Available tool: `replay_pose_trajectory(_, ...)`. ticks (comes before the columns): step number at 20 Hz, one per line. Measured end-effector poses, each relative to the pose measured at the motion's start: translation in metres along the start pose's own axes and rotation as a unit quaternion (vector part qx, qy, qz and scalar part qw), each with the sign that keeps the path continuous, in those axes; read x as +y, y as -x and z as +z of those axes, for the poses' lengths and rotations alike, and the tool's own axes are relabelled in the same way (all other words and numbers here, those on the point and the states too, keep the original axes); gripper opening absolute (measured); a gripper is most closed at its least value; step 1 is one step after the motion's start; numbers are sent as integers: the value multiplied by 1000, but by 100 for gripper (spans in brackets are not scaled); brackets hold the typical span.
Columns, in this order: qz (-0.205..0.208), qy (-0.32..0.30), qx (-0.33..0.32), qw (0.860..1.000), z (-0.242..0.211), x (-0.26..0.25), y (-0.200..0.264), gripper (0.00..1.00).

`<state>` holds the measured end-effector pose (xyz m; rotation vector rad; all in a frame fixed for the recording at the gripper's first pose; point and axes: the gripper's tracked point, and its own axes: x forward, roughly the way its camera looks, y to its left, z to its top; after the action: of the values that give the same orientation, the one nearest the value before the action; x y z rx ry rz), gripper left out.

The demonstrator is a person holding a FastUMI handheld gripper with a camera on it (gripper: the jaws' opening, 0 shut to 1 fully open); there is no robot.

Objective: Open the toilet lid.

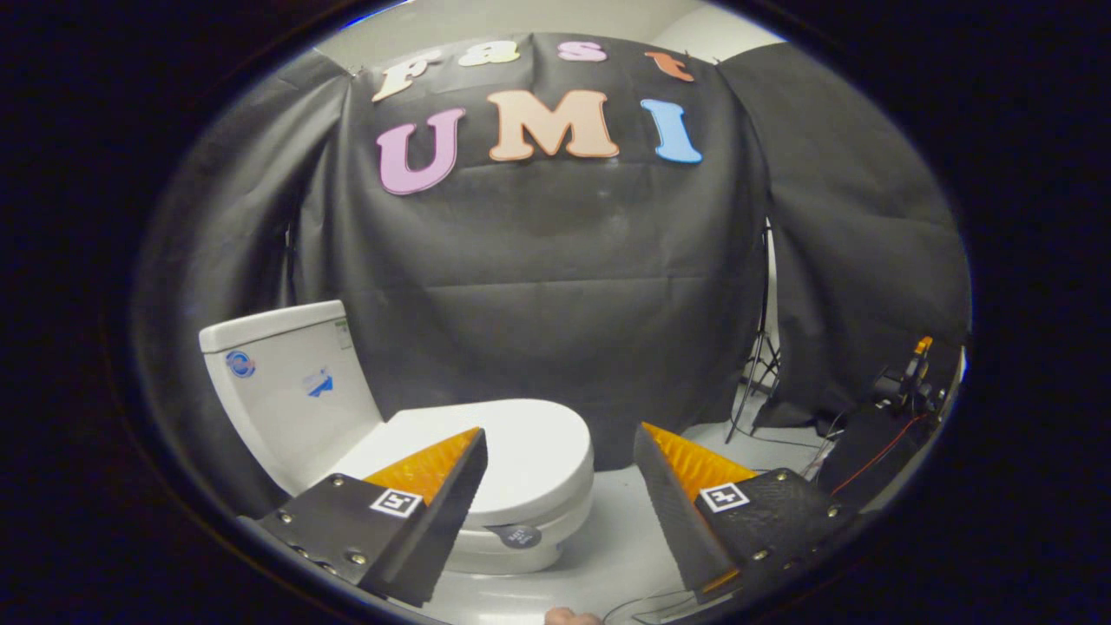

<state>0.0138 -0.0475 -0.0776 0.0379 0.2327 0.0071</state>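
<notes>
Gripper view: your gripper (560, 473) is wide open, nothing held, fingers spread well apart w/ a big gap between them. The toilet (486, 486) sits just ahead and a bit to the left side of the gap. The left finger (425, 512) overlaps the near part of the toilet lid (529, 443) in the pic, but I'd say it's hovering in front, not touching. The right finger (686, 512) is clear of the bowl, over bare floor (625, 555).

The lid is down flat, fully closed. The tank (286, 391) stands behind it to the left, so the hinge is on that side and the free front edge of the lid curves round toward the right, roughly between your fingers and beyond them. There's a small dark round tag (514, 536) on the bowl front under the lid edge.

Step-wise, imo you're at the approach, the lift isn't started yet. Next move calls for getting lower and closer so a fingertip (or both, pinching) catches the lip at the front edge, then swinging up and back toward the tank in an arc. Can't rly tell from this fisheye how much overhang the lid has to hook under, so go slow there.

Other stuff: a light stand (757, 365) and some gear w/ cables (903, 391) off to the right by the booth wall, well apart from the toilet. Shouldn't get in your way.
</notes>
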Motion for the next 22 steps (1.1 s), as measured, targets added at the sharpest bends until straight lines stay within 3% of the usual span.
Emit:
replay_pose_trajectory(6, -16, -40, 84, 995, -57, -17, -20, 100)
replay_pose_trajectory(11, -43, -108, 147, 982, -98, -31, -30, 100)
replay_pose_trajectory(16, -76, -218, 223, 947, -148, -28, -35, 100)
replay_pose_trajectory(22, -52, -292, 267, 917, -176, 0, -41, 100)
